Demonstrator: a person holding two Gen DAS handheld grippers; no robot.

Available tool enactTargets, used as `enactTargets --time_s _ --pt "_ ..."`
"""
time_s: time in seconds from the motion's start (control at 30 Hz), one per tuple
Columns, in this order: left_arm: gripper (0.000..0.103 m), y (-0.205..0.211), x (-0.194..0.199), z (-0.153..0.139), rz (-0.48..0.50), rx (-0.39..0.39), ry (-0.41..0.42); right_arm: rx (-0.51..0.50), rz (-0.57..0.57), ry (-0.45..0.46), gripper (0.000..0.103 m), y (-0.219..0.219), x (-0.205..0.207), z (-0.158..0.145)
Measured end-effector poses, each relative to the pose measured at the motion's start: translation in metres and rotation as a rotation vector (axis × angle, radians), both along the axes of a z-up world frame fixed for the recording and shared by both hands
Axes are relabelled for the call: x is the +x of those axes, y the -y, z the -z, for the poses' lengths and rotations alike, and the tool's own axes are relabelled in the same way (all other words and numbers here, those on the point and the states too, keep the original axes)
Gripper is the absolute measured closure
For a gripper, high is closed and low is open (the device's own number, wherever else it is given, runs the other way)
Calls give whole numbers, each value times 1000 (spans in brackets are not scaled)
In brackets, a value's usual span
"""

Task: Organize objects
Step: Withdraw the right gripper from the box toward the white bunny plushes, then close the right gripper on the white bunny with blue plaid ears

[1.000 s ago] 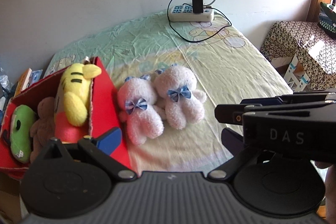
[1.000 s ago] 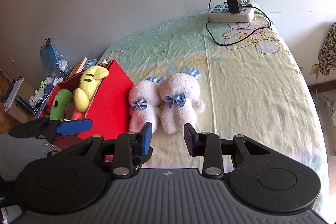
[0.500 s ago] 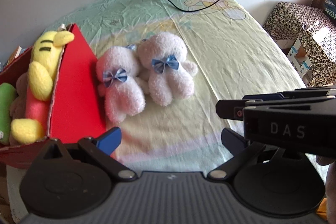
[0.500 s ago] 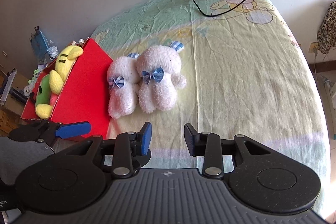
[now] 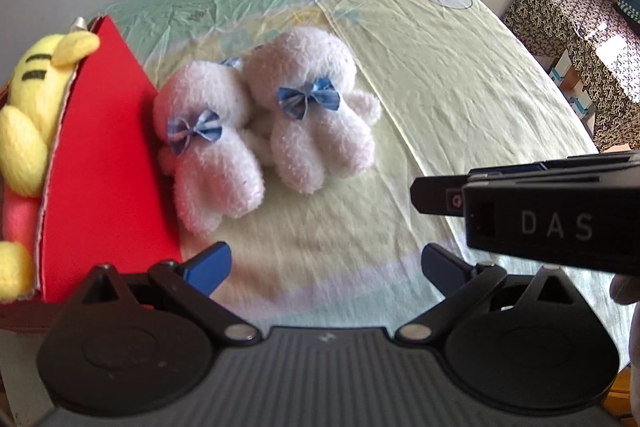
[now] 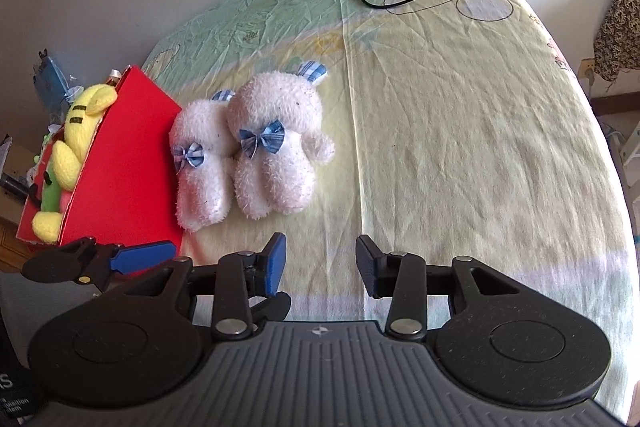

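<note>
You have brought both spread hand-held grippers, left and right, closer to the two fluffy white bow-tied plush bears ahead; grasping comes next.

Left gripper jaws wide apart, empty, above bedsheet. Two pink plush bears side by side, touching, just beside red box. Yellow plush in box. Right gripper intrudes from right; jaw state unclear.
</note>
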State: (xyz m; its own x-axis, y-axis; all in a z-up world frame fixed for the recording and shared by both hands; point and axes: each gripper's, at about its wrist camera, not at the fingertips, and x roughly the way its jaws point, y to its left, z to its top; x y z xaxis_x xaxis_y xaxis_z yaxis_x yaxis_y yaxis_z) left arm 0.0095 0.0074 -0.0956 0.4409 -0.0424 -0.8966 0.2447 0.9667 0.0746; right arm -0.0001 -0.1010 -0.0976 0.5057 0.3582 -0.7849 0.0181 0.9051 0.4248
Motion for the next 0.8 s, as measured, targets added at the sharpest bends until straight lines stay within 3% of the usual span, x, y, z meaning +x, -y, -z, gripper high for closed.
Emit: enactTargets --time_s 0.6,0.8 --pt "3 0 20 7 58 -57 -24 77 75 -28 59 13 20 2" --pt "3 -10 20 10 65 -137 -17 145 47 -30 48 9 33 7"
